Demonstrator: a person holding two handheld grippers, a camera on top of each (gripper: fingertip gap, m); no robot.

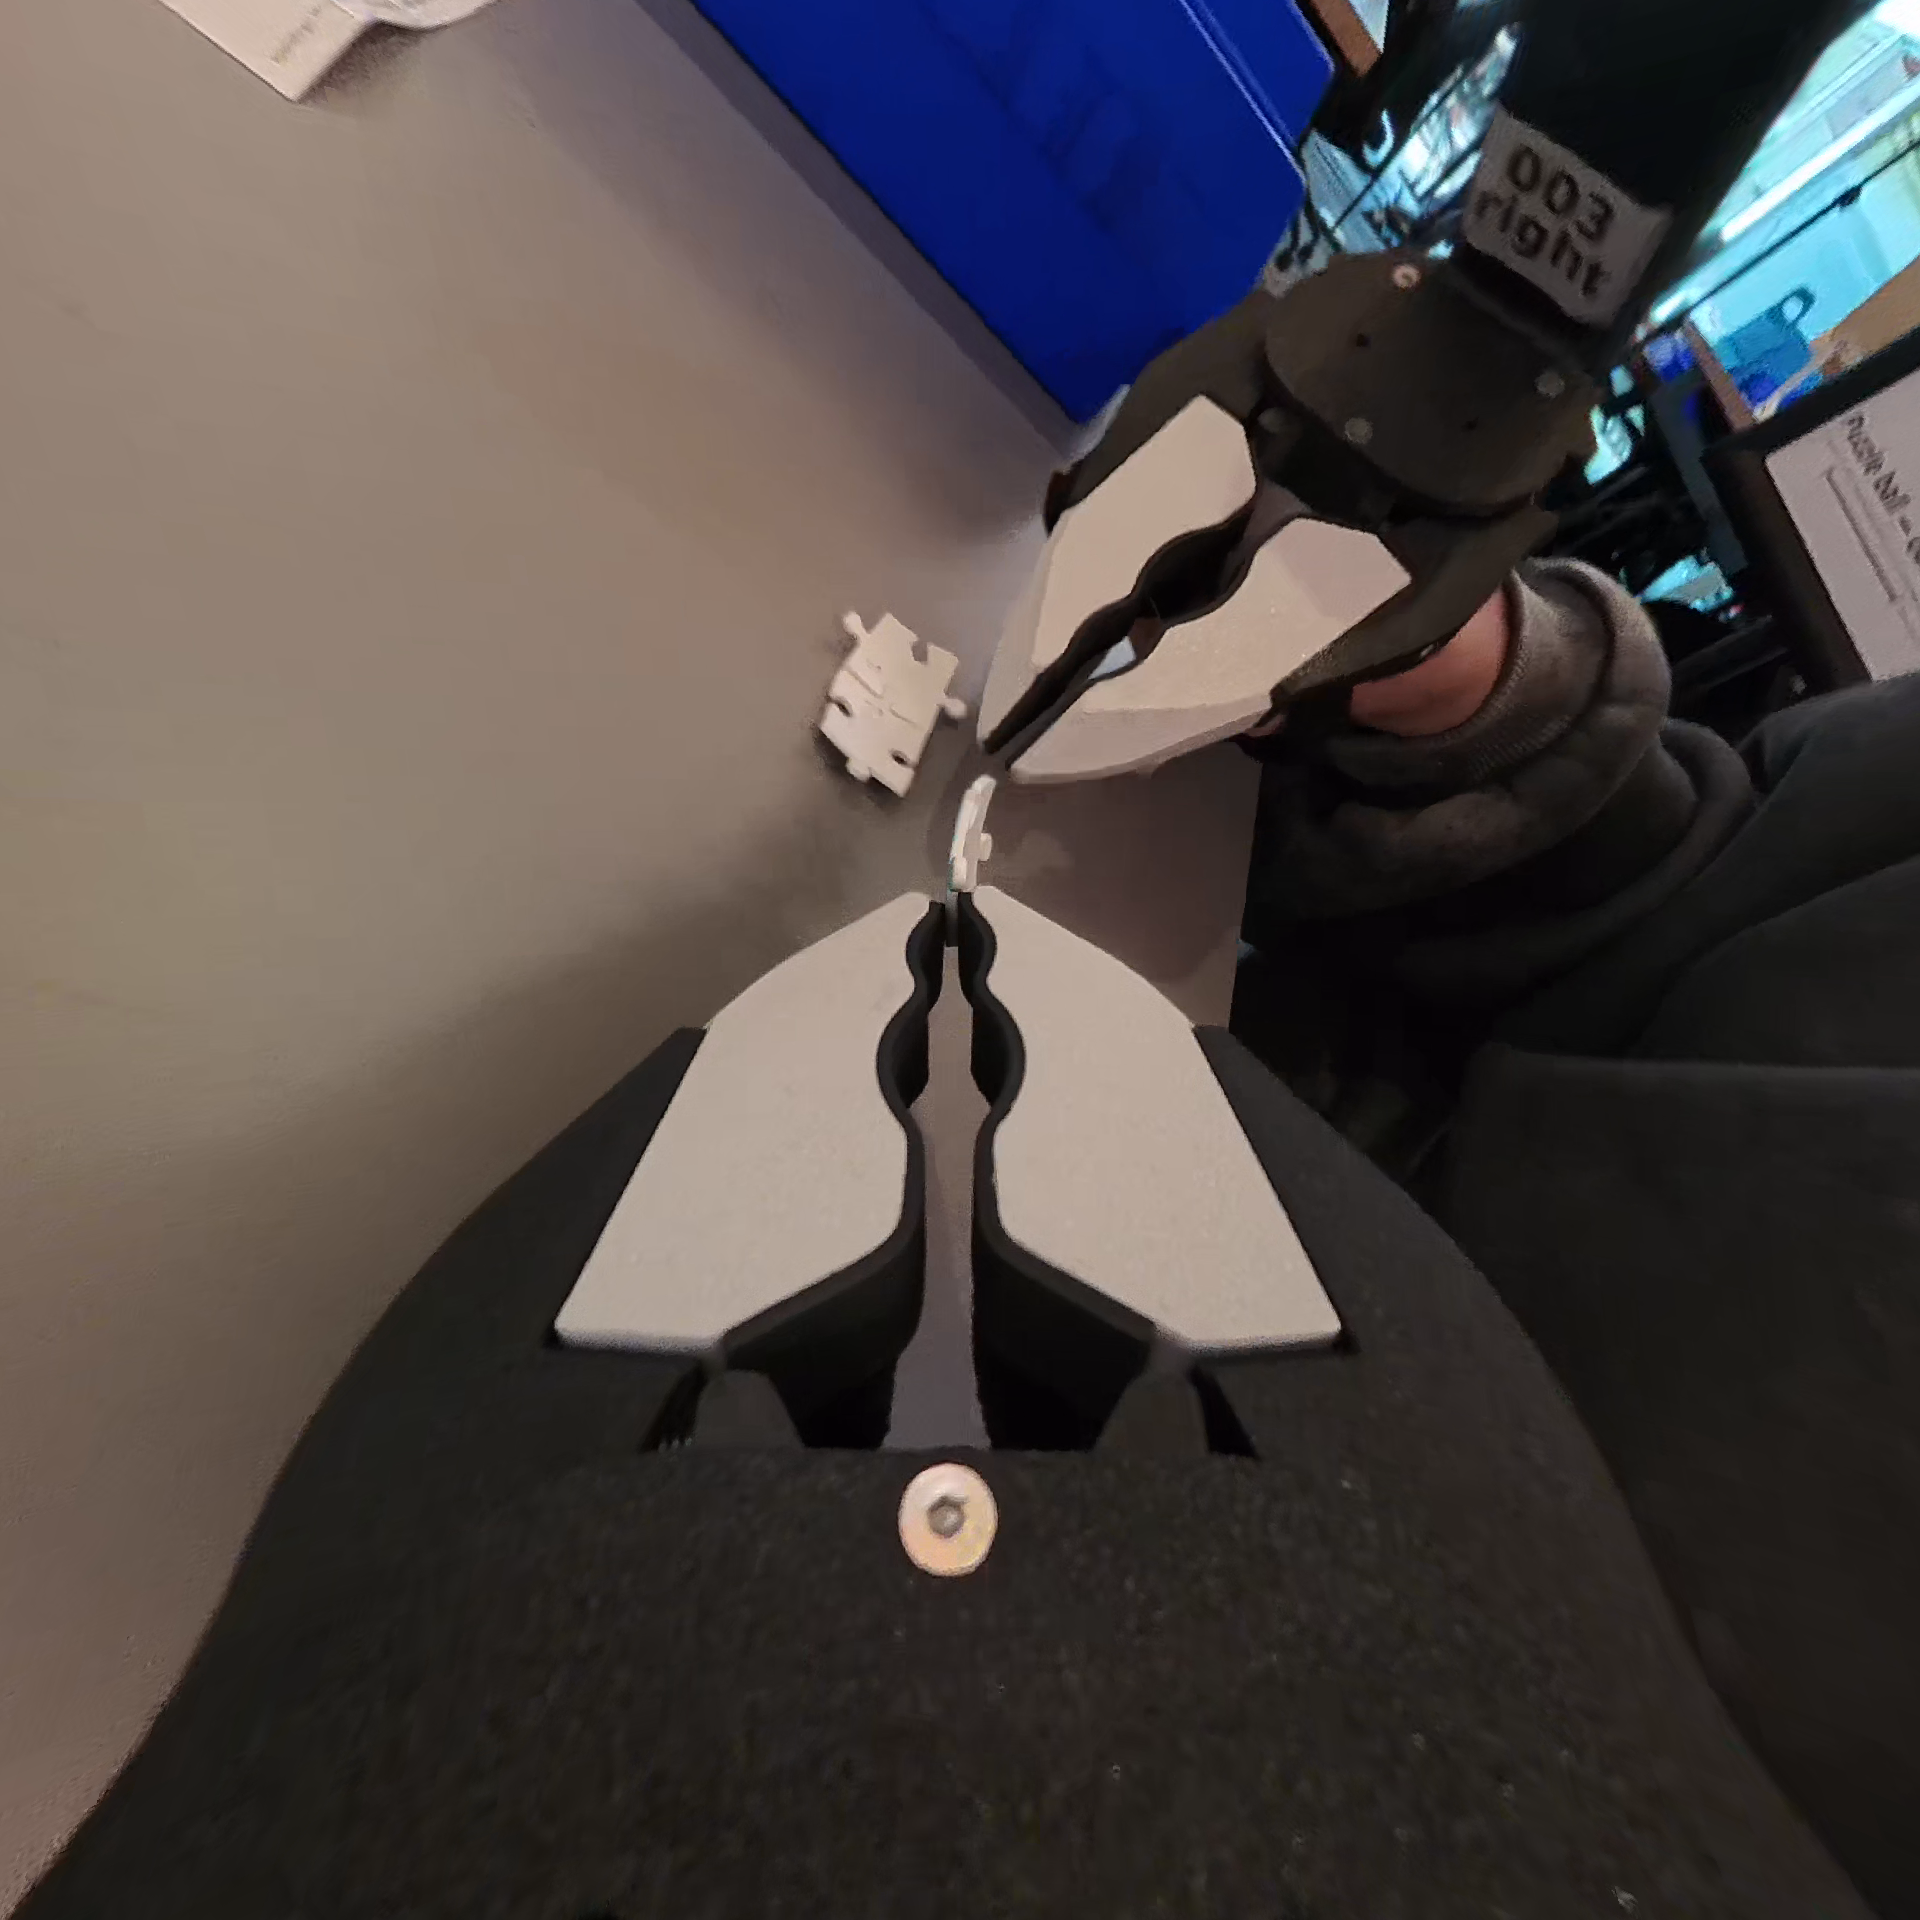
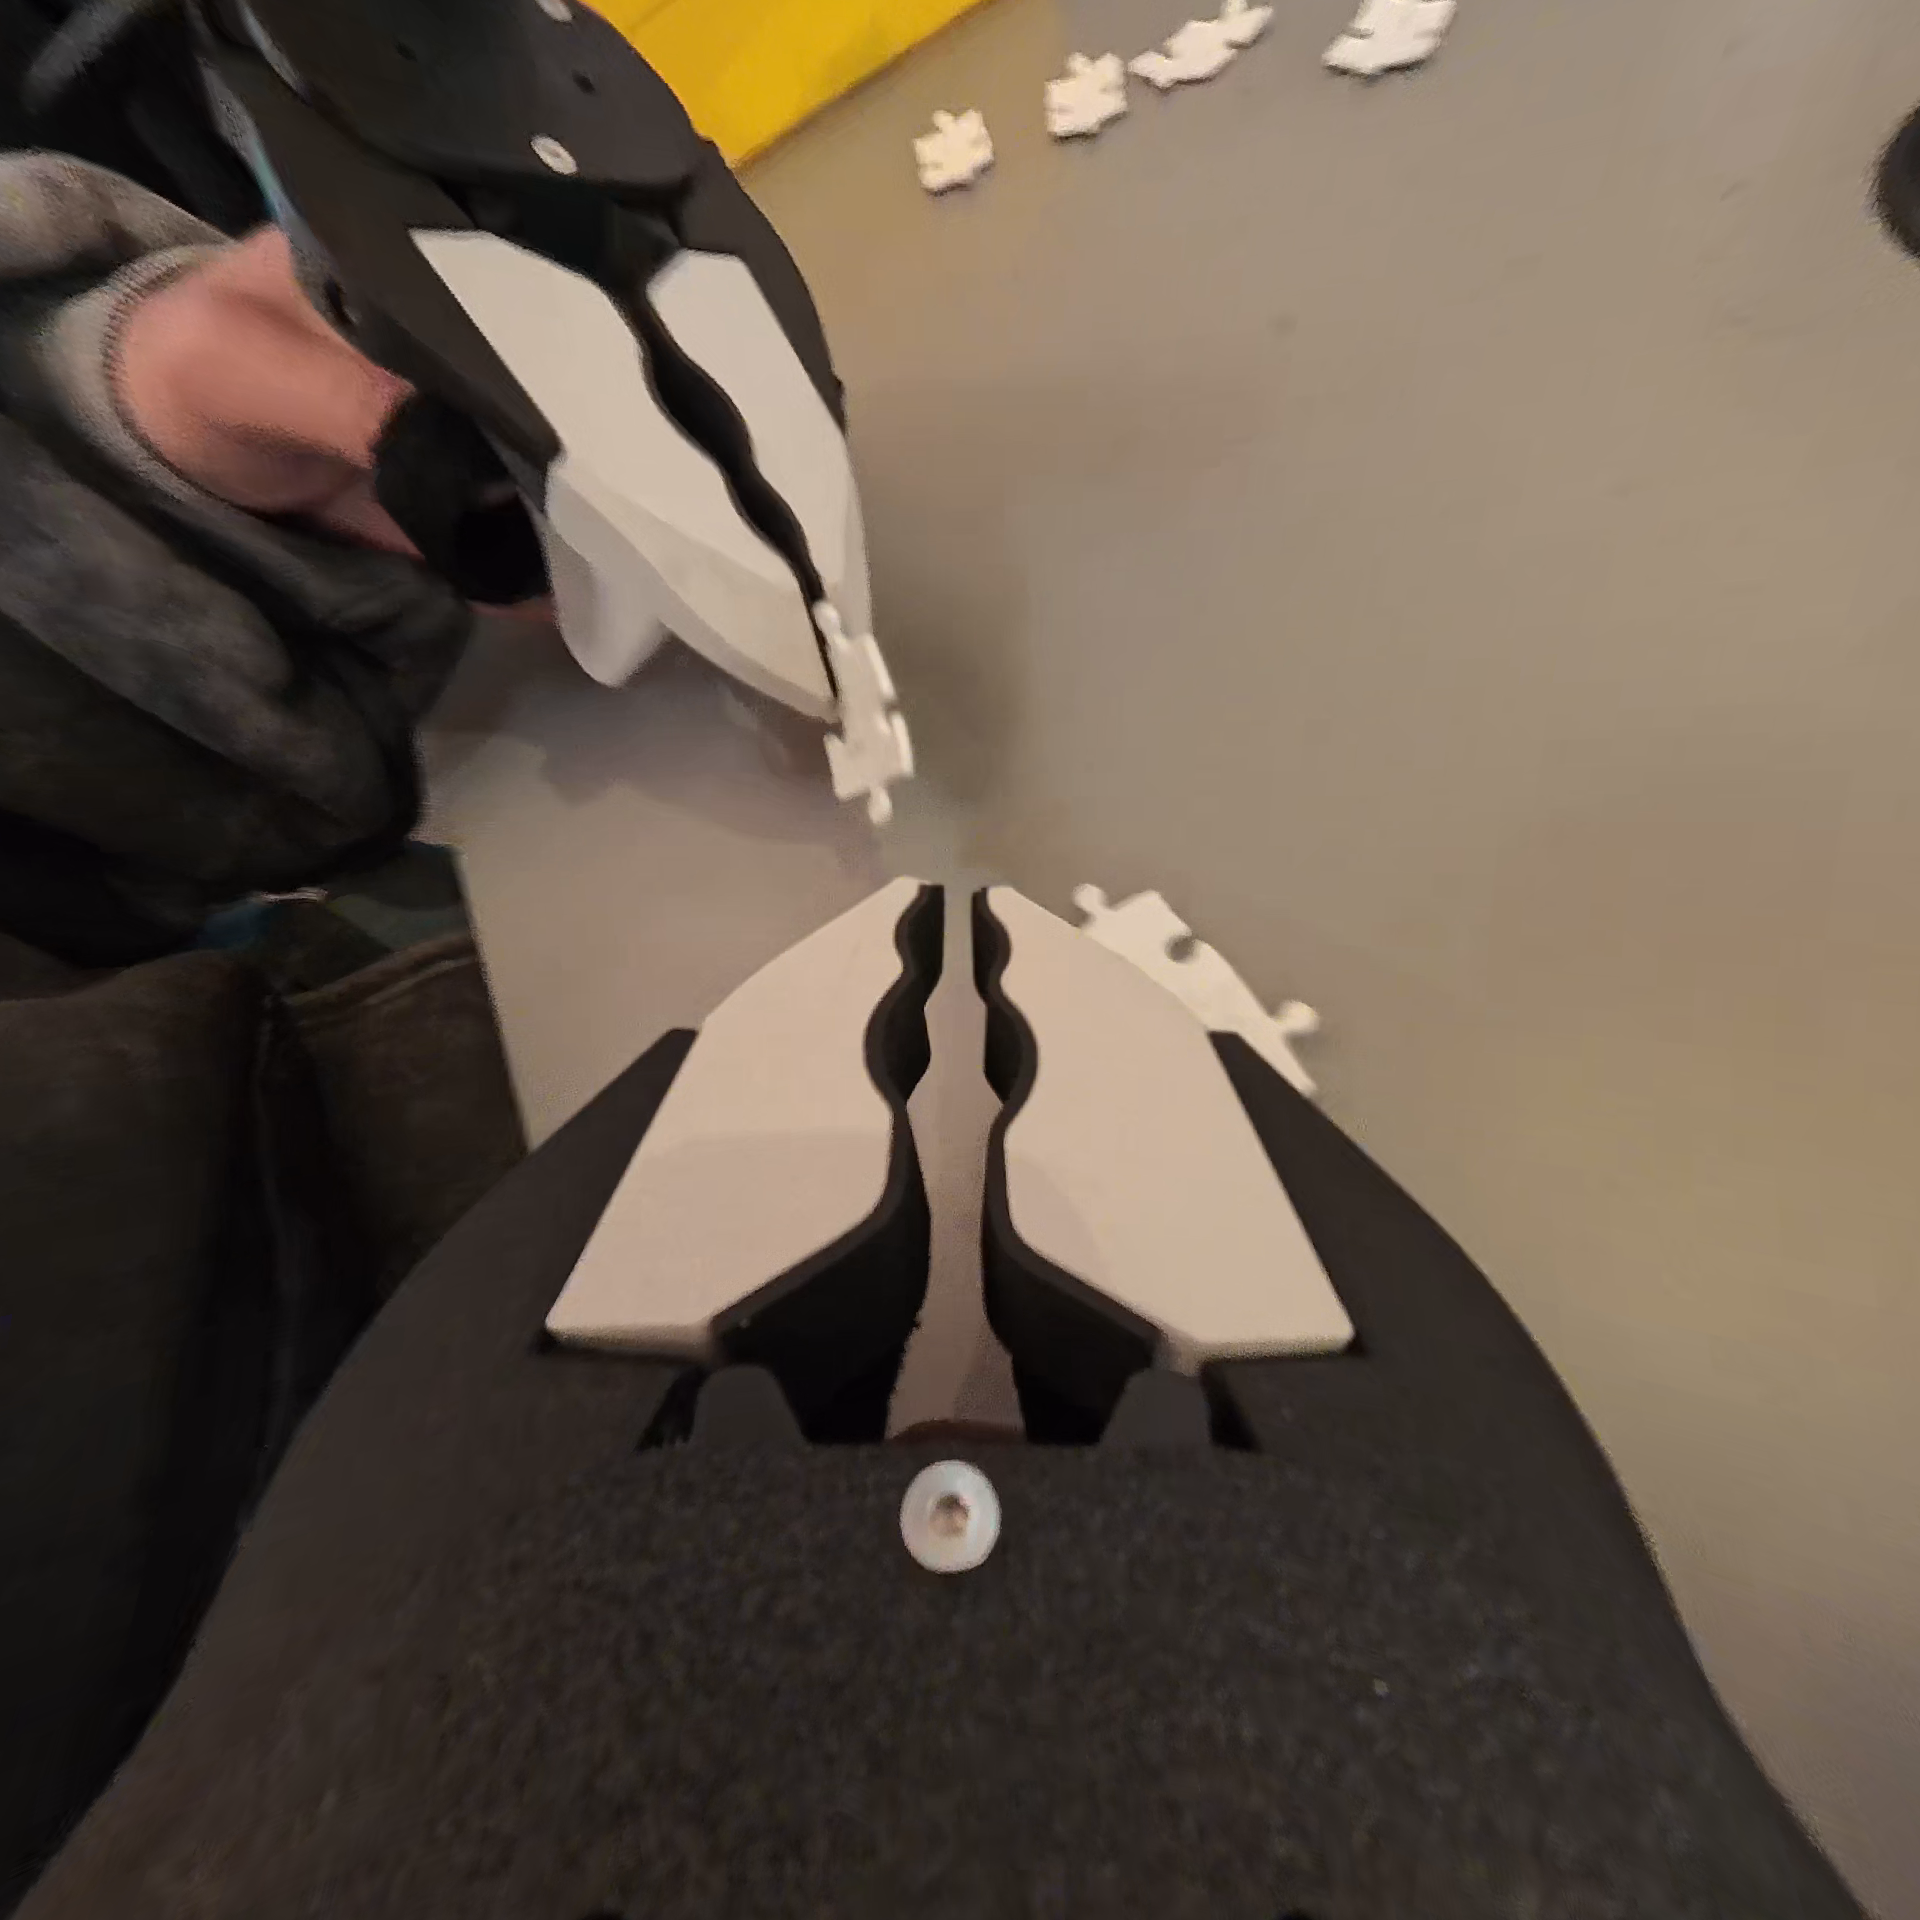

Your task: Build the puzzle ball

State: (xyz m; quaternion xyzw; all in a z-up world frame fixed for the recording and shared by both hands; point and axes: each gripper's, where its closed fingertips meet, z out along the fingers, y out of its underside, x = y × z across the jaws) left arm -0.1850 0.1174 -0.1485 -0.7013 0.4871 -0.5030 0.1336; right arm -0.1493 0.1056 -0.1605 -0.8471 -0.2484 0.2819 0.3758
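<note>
Grey tabletop (image 1: 416,623) fills both wrist views, matte and bare apart from scattered white puzzle pieces. In the left wrist view a blue bin (image 1: 1039,187) sits at 12 o'clock, a sheet of paper (image 1: 312,42) lies at 11 o'clock, and cluttered shelving shows at 1 o'clock; what the bin holds cannot be seen. In the right wrist view a yellow object (image 2: 790,62) lies at 12 o'clock, with several loose pieces (image 2: 1086,99) spread toward 1 o'clock. The left gripper (image 1: 954,914) points forward with its fingers pinched on a single puzzle piece (image 1: 971,831), held edge-on just above the table. The right gripper (image 1: 1000,764) comes in from 2 o'clock, tilted down, its tips nearly meeting that piece; a narrow gap stays between its fingers and nothing sits in them. A hand (image 1: 1444,675) in a grey sleeve (image 1: 1507,831) holds it. A joined patch of pieces (image 1: 888,701) lies flat on the table at 11 o'clock of the held piece, just beside the right gripper's tips.
</note>
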